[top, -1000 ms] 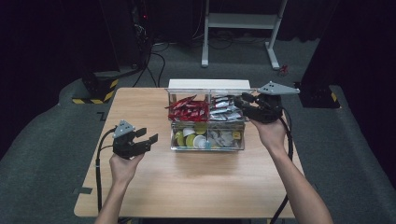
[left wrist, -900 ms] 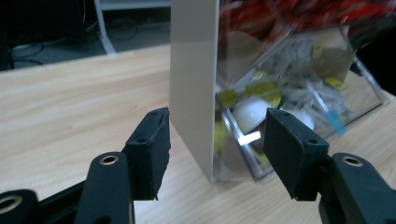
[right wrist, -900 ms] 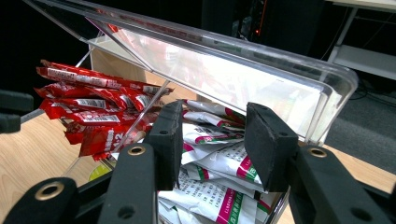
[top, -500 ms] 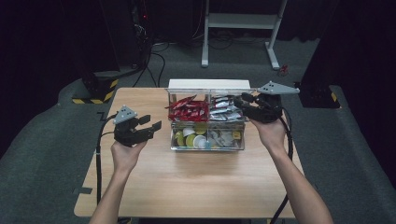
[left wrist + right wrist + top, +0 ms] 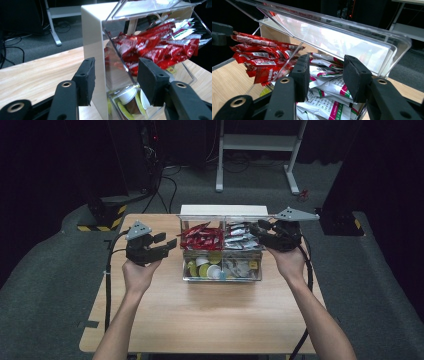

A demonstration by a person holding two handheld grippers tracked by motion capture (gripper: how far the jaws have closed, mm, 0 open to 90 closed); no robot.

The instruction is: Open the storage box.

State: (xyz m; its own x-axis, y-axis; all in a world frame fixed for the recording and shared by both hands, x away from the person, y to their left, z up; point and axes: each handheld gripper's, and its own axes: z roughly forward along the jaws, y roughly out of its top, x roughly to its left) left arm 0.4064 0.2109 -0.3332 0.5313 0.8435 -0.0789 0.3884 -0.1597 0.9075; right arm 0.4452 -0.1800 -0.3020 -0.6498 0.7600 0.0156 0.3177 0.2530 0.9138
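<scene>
A light wooden table (image 5: 210, 315) was set on grey carpet (image 5: 45, 285); packet print was unreadable; both tongs, left (image 5: 116, 75) and right (image 5: 325, 75), were held apart

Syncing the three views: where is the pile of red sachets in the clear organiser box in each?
High view: red sachets, upper-left compartment, centre.
Left gripper view: red sachets, upper right, beyond the open jaws.
Right gripper view: red sachets, left.
Shared landmark: clear hinged lid above them.

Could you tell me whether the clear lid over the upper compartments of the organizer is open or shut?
Open. In the right gripper view the clear lid slopes up above the white sachets, leaving them uncovered; the red sachets are exposed too.
</scene>
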